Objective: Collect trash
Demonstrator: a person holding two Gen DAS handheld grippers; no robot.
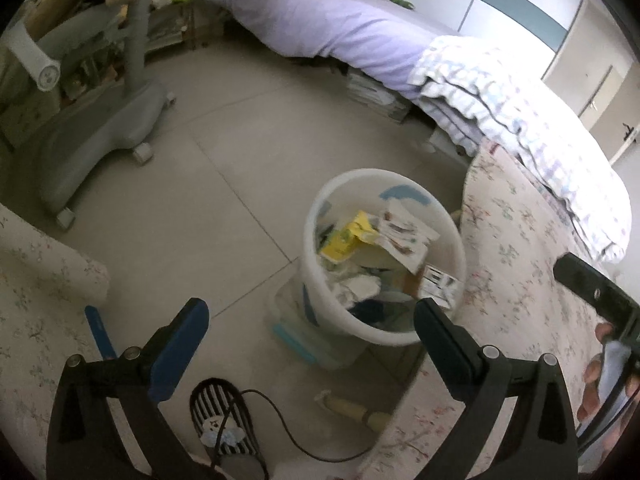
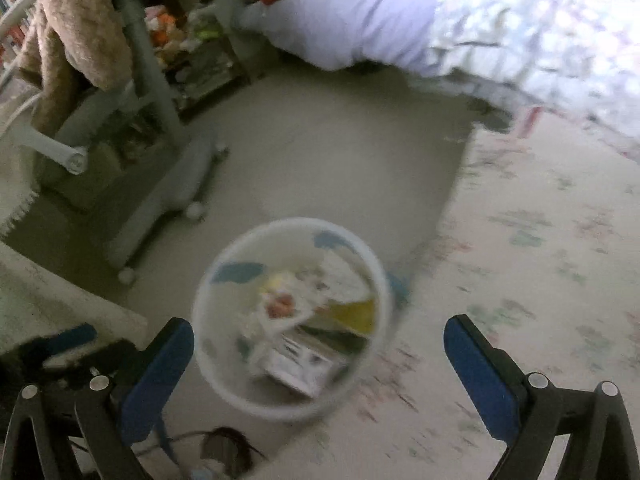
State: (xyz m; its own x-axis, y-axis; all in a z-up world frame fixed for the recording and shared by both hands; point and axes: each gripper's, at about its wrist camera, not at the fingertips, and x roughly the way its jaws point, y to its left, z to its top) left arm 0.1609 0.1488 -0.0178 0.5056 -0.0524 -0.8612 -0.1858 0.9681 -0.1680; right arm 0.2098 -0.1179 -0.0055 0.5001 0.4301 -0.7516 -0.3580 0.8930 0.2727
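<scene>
Both of your grippers hang above the white bin (image 1: 384, 256), which stands on the tiled floor (image 1: 224, 184) against the near-left edge of the flowered rug (image 1: 520, 248). The bin already holds paper and wrappers, among them a yellow packet (image 1: 348, 236) at its far-left side and printed cards on the right.

Left gripper (image 1: 310, 320): jaws spread wide, nothing between them. The bin lies just ahead of it, with the near rim falling between the two fingers.

Right gripper (image 2: 320, 340): jaws likewise wide apart and empty. The bin (image 2: 292, 320) sits almost centred between its fingers, so you look nearly straight down the opening. This view is blurred; treat its fine detail as unreliable.

No loose trash can be confirmed on the open floor or on the rug from either view. One candidate lies near you in the left view: a pale, long, tube-like object (image 1: 354, 410) on the floor at the rug's edge, nearer than the bin. Its long axis runs from far-left to near-right. Whether it is trash cannot be told. A striped fan (image 1: 222, 420) with a cord lies left of it; leave that alone.

Judgement: the left gripper is the nearer one to the tube-like object. To take it, draw that gripper back toward you and set the jaws across the long axis, not along it.
</scene>
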